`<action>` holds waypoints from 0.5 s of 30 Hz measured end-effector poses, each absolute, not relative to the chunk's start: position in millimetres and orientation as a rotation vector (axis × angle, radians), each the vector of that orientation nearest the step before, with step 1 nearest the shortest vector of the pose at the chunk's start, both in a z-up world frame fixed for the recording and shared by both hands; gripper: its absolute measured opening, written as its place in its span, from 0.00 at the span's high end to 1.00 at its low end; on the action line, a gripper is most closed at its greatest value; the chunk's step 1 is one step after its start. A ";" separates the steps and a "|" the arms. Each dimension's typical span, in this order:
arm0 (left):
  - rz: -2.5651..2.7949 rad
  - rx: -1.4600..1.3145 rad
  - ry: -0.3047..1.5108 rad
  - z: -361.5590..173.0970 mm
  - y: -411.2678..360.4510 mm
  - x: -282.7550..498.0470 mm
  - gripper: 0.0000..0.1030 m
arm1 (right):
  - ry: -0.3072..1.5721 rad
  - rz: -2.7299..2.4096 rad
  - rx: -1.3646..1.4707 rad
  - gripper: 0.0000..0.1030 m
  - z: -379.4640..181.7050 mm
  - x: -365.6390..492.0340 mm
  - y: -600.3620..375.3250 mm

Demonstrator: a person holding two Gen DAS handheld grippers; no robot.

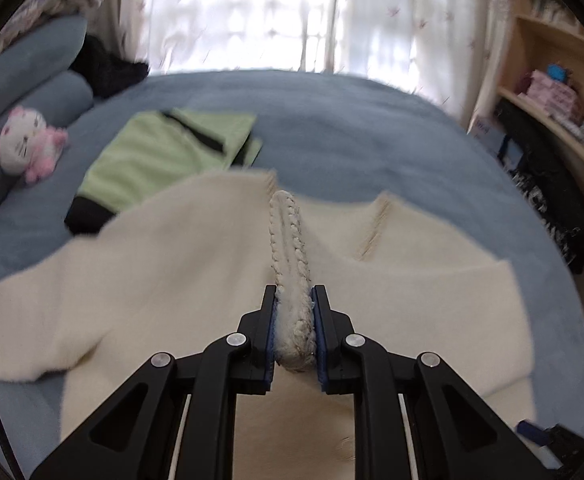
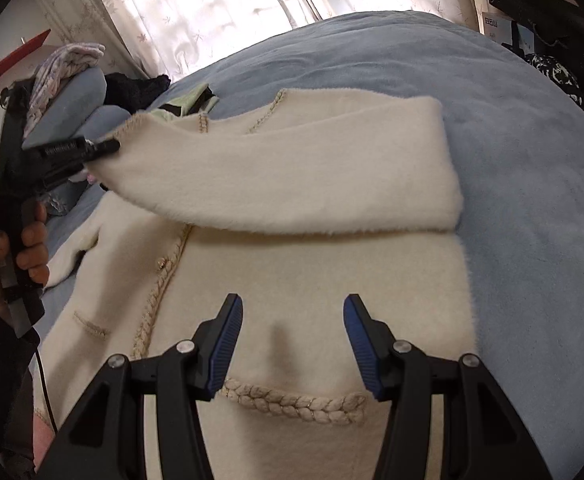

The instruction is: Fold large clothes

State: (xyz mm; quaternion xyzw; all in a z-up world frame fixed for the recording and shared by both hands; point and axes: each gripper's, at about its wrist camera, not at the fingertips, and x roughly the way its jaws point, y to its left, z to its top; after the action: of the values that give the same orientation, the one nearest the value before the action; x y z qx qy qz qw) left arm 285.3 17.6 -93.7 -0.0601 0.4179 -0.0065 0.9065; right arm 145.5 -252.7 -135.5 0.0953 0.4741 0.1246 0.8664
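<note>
A cream fleece coat [image 1: 151, 280] with braided trim lies spread on the blue bed [image 1: 372, 120]. My left gripper [image 1: 295, 292] is shut on the braided cuff [image 1: 289, 232] of one sleeve, which stands up between the blue pads. In the right wrist view that sleeve [image 2: 292, 172] hangs lifted across the coat body [image 2: 312, 272], with the left gripper [image 2: 105, 146] at its end and a hand [image 2: 31, 248] on the handle. My right gripper [image 2: 294, 308] hovers open just above the coat body, near a braided pocket edge [image 2: 292, 400], with nothing between its fingers.
A folded green and black garment [image 1: 163, 156] lies beyond the coat. A pink and white plush toy [image 1: 27, 144] rests by the blue pillows [image 1: 31, 64] on the left. Wooden shelves [image 1: 552, 100] and dark bags [image 1: 548, 192] stand at the bed's right. Curtains [image 1: 251, 12] hang behind.
</note>
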 end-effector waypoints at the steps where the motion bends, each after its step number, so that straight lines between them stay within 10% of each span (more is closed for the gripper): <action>1: -0.015 -0.118 0.893 -107.6 19.6 288.6 0.86 | 1.001 0.258 0.191 0.49 -136.7 144.9 -251.2; 4: -0.013 -0.082 1.005 -151.9 23.4 289.5 0.79 | 1.029 0.240 0.179 0.49 -138.5 149.6 -249.9; 6: -0.026 -0.100 1.070 -168.4 27.5 294.2 0.53 | 1.040 0.227 0.184 0.49 -134.9 154.9 -253.9; 9: -0.030 -0.204 1.053 -176.0 43.6 295.0 0.39 | 1.023 0.209 0.208 0.49 -121.4 164.8 -267.8; 15: -0.005 -0.274 1.091 -184.9 57.3 321.1 0.33 | 0.991 0.115 0.287 0.49 -106.6 215.6 -316.6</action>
State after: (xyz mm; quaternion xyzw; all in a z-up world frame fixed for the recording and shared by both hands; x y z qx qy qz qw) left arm 321.1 57.3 -184.9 -0.1297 0.5170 -0.0026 0.8461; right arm 215.6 -316.6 -106.6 0.1371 0.4734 0.0551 0.8684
